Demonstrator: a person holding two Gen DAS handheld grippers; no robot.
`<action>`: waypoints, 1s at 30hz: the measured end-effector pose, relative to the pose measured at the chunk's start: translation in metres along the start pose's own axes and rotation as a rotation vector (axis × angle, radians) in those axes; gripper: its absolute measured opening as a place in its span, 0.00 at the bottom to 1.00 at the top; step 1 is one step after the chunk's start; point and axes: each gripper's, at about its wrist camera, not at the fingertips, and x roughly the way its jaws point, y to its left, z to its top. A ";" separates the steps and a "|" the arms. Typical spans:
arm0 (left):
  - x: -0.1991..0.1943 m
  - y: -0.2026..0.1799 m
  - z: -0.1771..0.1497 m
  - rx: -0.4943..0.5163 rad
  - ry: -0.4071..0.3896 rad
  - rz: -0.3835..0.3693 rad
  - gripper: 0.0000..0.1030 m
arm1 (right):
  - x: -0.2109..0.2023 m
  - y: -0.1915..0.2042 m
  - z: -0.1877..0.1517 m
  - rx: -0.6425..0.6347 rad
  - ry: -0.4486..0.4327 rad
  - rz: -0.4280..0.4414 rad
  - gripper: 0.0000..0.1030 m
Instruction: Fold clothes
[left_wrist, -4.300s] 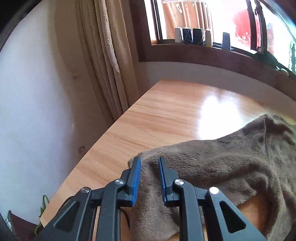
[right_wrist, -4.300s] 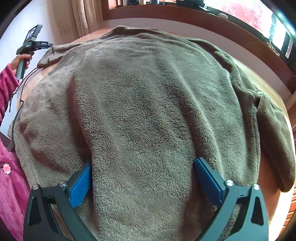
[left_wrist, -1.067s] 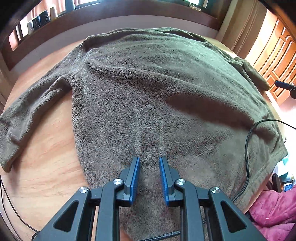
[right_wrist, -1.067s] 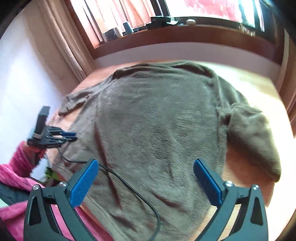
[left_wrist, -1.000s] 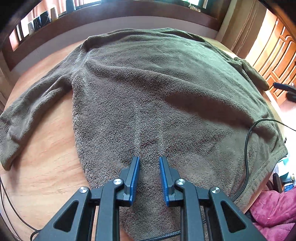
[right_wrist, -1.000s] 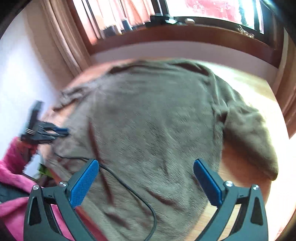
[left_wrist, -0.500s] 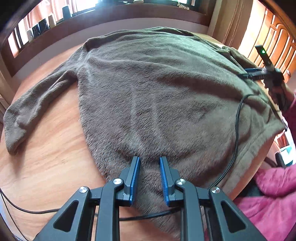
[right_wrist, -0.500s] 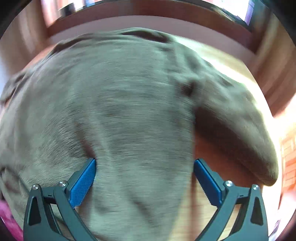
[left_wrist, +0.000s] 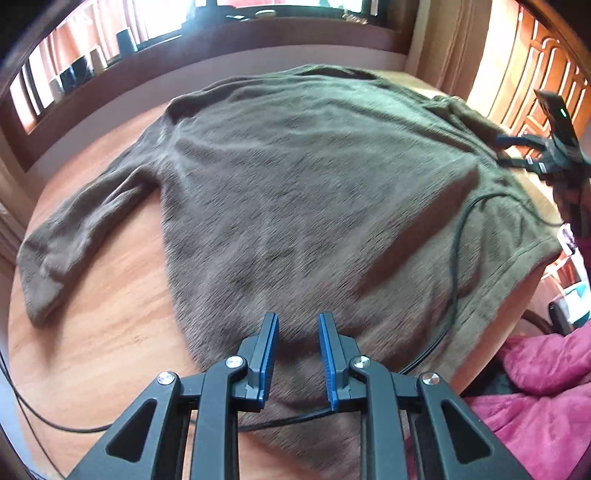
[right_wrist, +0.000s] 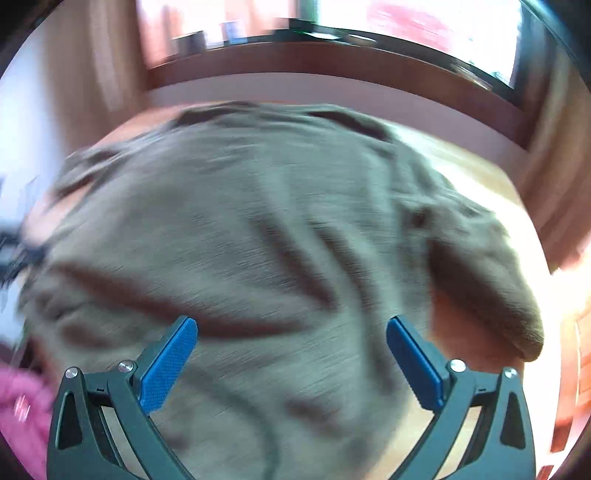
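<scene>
The right gripper (right_wrist: 291, 363) has its blue fingers (right_wrist: 168, 369) spread wide with nothing between them but the view of cloth below; the left gripper (left_wrist: 297, 354) has its fingers (left_wrist: 267, 354) drawn to a narrow gap, and nothing is pinched in it. Both seem poised above the garment rather than gripping it.

The wooden table (left_wrist: 110, 332) carries the brown fleece sweater (left_wrist: 314, 192), which lies spread flat across most of the top. Its collar is toward twelve o'clock by the window wall, its hem toward six o'clock at the table's near edge, and both sleeves are out to the sides. Spread open like this, with no fold line visible, the sweater is laid out as one would want it for folding sleeves inward, though I judge that from its lie only.

The left wrist view shows the whole outline: the left sleeve (left_wrist: 74, 236) trailing to nine o'clock, and at three o'clock the right gripper (left_wrist: 543, 155) seen from outside, held in the person's hand over the right shoulder area. A black cable (left_wrist: 454, 280) runs across the hem there. A pink garment (left_wrist: 546, 406) shows at five o'clock.

The right wrist view is blurred by motion, but it alone shows the right sleeve (right_wrist: 491, 284) in full, lying toward three o'clock with bare table between it and the body.
</scene>
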 end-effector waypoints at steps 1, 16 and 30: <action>0.003 -0.002 0.002 -0.001 0.008 -0.008 0.23 | 0.000 0.012 -0.005 -0.036 0.024 0.015 1.00; -0.003 0.014 -0.007 0.026 0.051 0.046 0.23 | -0.009 0.012 -0.067 -0.064 0.228 0.094 1.00; -0.032 0.002 0.093 -0.167 -0.368 -0.088 0.29 | -0.065 -0.102 -0.045 0.452 -0.230 0.003 1.00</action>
